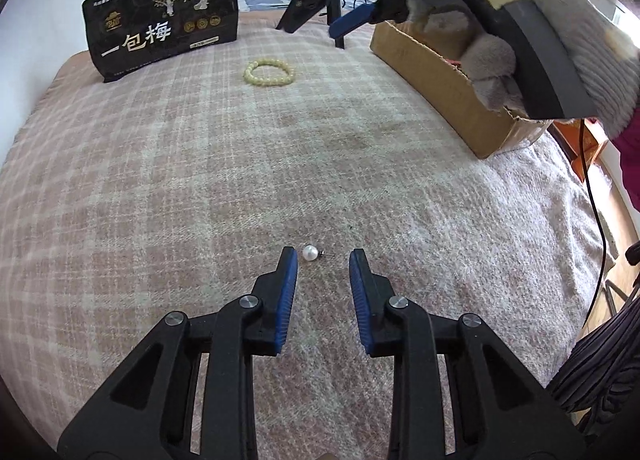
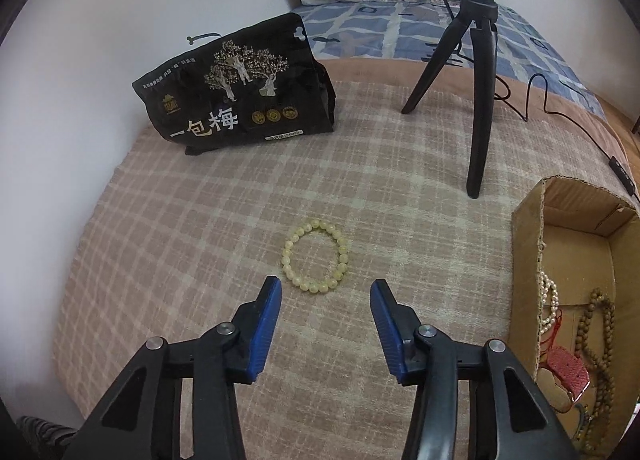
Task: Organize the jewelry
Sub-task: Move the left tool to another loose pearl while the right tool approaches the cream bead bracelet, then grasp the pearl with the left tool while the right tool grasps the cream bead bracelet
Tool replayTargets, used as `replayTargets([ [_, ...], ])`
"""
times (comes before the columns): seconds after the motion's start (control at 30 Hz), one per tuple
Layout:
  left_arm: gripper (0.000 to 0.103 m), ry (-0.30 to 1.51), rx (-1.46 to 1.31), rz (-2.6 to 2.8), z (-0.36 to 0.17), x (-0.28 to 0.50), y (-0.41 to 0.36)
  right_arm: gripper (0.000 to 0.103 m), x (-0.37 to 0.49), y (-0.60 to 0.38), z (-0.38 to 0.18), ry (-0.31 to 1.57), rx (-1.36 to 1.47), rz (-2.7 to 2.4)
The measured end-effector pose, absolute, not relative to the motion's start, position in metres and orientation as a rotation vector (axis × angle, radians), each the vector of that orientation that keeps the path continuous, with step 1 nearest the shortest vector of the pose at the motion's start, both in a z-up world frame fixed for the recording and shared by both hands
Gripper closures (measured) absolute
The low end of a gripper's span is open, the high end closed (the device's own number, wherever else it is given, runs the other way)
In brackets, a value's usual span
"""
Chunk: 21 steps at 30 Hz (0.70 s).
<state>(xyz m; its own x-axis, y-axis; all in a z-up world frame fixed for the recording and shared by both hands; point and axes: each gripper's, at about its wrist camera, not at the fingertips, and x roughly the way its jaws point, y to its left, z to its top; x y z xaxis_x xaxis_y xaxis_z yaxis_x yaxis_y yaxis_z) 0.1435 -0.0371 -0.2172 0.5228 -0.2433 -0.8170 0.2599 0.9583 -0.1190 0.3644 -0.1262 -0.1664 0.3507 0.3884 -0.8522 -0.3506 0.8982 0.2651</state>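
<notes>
We are holding the left gripper (image 1: 323,256) released over the pink plaid blanket (image 1: 160,188), the small white pearl earring (image 1: 309,252) lying untouched between its blue pads; the right gripper (image 2: 325,286) is hanging unclenched, the pale yellow beaded bracelet (image 2: 315,256) lying at its twelve o'clock; the brown cardboard box (image 2: 528,260) of necklaces is sitting at three o'clock.

Both wrist views look steeply down, close, sharing the bracelet (image 1: 269,72).
</notes>
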Motion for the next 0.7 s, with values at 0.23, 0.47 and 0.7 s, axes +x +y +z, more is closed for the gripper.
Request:
replayTargets([
  [0.23, 0.076, 0.977, 0.037, -0.278, -0.223, 0.149, -0.039, 0.062, 0.373, -0.118, -0.181, 1.158, 0.072, 0.505],
  [0.47, 0.084, 0.983, 0.041, -0.28, -0.229, 0.151, -0.038, 0.064, 0.386, -0.113, -0.201, 1.203, 0.106, 0.496],
  [0.7, 0.088, 0.976, 0.045, -0.286, -0.231, 0.153, -0.04, 0.067, 0.397, -0.107, -0.217, 1.21, 0.061, 0.453],
])
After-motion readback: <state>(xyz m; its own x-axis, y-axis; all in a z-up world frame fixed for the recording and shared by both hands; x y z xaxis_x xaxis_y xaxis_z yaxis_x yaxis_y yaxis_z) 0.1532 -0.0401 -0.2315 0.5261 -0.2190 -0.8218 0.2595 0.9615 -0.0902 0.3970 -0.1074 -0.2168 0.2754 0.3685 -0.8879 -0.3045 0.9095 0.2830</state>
